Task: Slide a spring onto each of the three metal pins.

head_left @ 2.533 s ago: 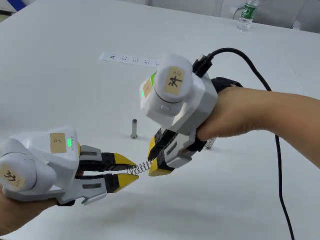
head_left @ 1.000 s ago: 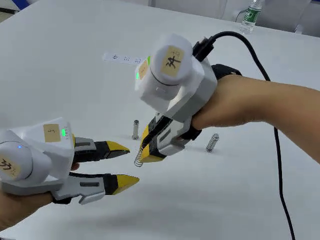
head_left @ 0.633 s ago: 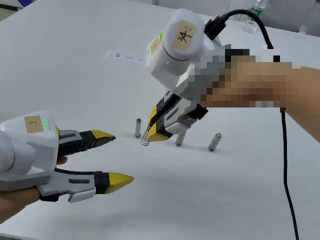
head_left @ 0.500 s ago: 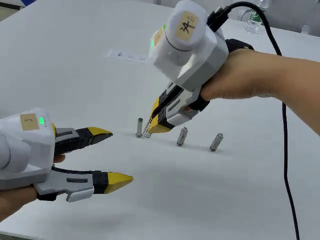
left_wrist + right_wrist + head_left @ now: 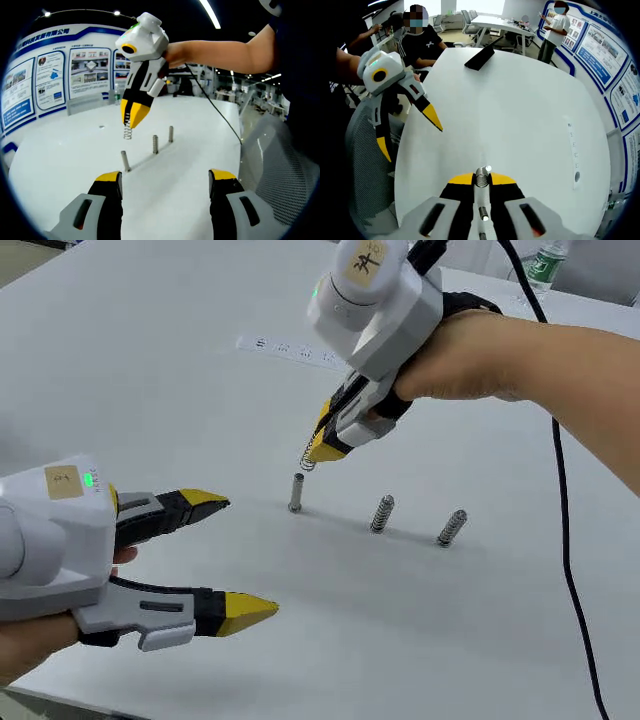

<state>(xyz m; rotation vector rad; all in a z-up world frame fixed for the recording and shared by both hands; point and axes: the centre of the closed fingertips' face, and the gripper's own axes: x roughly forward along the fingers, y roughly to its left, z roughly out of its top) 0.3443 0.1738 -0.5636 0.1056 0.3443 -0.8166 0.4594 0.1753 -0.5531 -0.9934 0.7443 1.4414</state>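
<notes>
A bare metal pin [image 5: 296, 492] stands upright on the white table [image 5: 150, 390]. To its right, two more pins carry springs [image 5: 381, 513] [image 5: 452, 528]. My right gripper [image 5: 319, 451] hangs just above the bare pin, shut on a spring [image 5: 308, 457] that dangles from its tips. In the right gripper view the spring [image 5: 481, 176] sits between the yellow-tipped jaws. My left gripper [image 5: 237, 554] is open and empty at the lower left. The left gripper view shows the bare pin [image 5: 125, 161], the hanging spring [image 5: 127, 131] and the right gripper [image 5: 134, 109] ahead.
A white power strip [image 5: 290, 348] lies at the back of the table. A water bottle [image 5: 545, 265] stands at the far right corner. A black cable [image 5: 566, 540] trails from the right gripper. People [image 5: 422, 35] sit and stand around the table's far end.
The left gripper has let go of the spring, opened and drawn back. The right gripper has carried the spring away from it and lifted it above the bare pin.
</notes>
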